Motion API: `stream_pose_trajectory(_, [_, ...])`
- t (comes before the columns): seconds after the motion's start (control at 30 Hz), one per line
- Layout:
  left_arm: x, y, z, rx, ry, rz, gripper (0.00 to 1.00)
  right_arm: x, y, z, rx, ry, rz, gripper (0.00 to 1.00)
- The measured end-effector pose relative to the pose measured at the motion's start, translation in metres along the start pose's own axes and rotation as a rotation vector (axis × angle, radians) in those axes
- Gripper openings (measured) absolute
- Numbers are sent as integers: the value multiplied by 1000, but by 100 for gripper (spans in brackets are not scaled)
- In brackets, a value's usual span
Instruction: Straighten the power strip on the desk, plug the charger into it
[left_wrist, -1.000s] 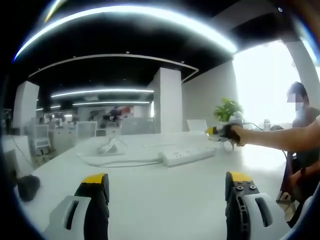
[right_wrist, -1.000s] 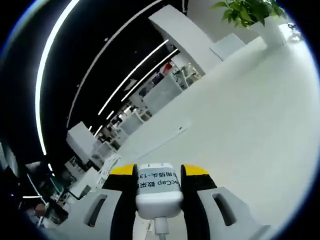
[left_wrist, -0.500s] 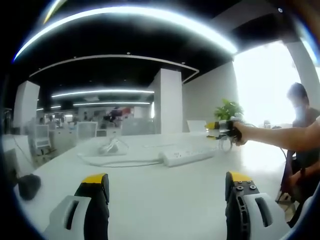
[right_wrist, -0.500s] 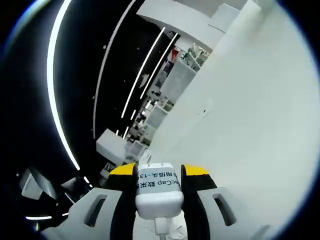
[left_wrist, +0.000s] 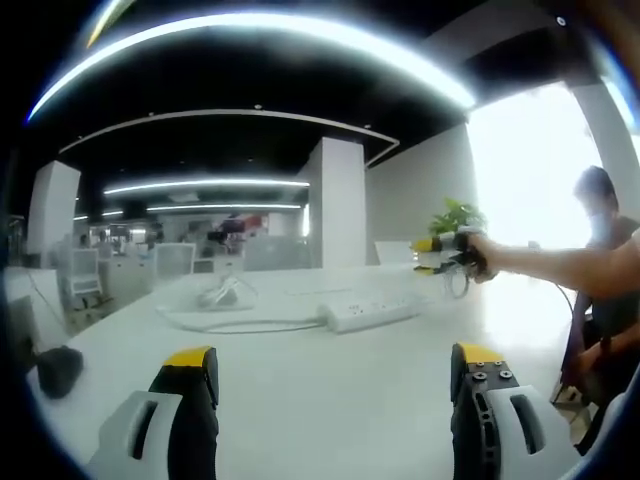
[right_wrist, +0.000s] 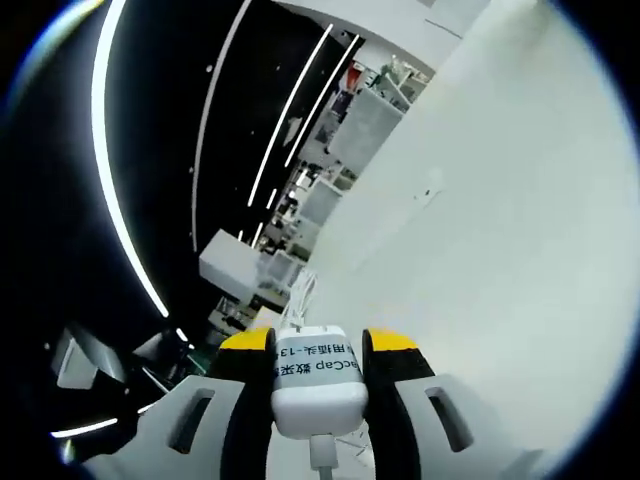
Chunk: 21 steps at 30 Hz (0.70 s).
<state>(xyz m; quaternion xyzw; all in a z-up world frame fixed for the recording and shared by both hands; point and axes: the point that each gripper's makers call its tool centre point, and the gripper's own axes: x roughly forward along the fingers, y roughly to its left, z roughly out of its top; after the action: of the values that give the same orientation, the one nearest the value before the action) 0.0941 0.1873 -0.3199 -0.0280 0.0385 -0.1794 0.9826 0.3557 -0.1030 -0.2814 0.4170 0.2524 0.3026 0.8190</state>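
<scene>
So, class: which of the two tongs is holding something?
The right tongs, shut on the white charger. The left tongs stand open above the bare desk.

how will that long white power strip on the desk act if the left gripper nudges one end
The long white power strip looks like a rigid plastic bar lying flat on the smooth white desk, so it would probably slide and pivot rather than tip. Its white cable trails left in loose curves and may drag slightly.
</scene>
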Motion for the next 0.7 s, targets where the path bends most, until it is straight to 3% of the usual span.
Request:
stream_pose_trajectory(0.3, [-1, 2, 0, -4, -4, -1, 99, 5, 0, -15, -47, 190, -119, 33])
stream_pose_trajectory(0.47, [-2, 3, 2, -6, -9, 1, 99, 6, -7, -30, -106, 330, -229, 33])
stream_pose_trajectory(0.7, [-2, 2, 2, -7, -11, -6, 99, 13, -7, -43, -142, 422, -295, 33])
